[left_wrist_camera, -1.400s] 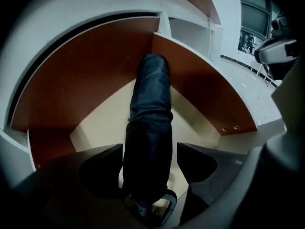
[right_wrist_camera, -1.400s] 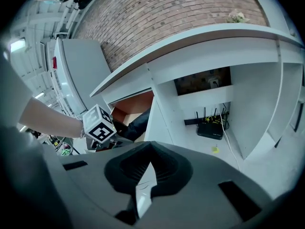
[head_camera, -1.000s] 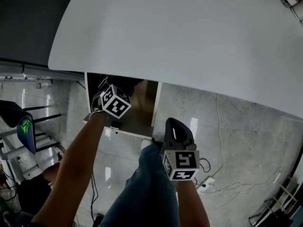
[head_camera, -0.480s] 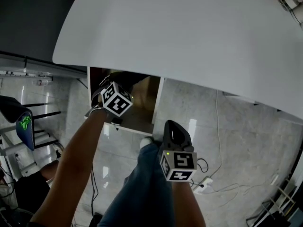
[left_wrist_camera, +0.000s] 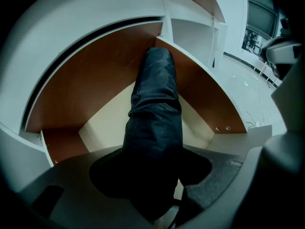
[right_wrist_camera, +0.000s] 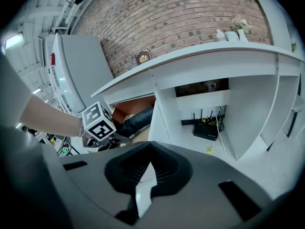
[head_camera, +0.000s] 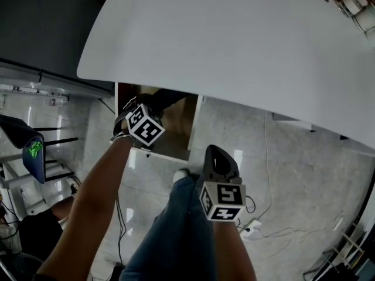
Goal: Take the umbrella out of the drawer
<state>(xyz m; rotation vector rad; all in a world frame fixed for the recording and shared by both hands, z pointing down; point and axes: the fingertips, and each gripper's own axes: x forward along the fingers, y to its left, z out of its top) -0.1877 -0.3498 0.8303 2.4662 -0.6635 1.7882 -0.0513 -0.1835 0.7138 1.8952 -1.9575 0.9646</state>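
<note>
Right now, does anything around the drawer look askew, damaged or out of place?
Nothing stands out. The umbrella is clamped in the left gripper, pointing into the open drawer; it looks intact, nothing spilled.

A white desk (head_camera: 234,45) spans the far side, with small pale bottles (head_camera: 358,7) standing at its far right corner. Under its left end is an open drawer (left_wrist_camera: 90,80) with brown walls and a pale bottom. A dark umbrella (left_wrist_camera: 155,109) reaches toward the drawer's back corner. On the grey tiled floor (head_camera: 293,163) to the right lie thin cables (head_camera: 267,151) and a white power strip (head_camera: 253,230).
</note>
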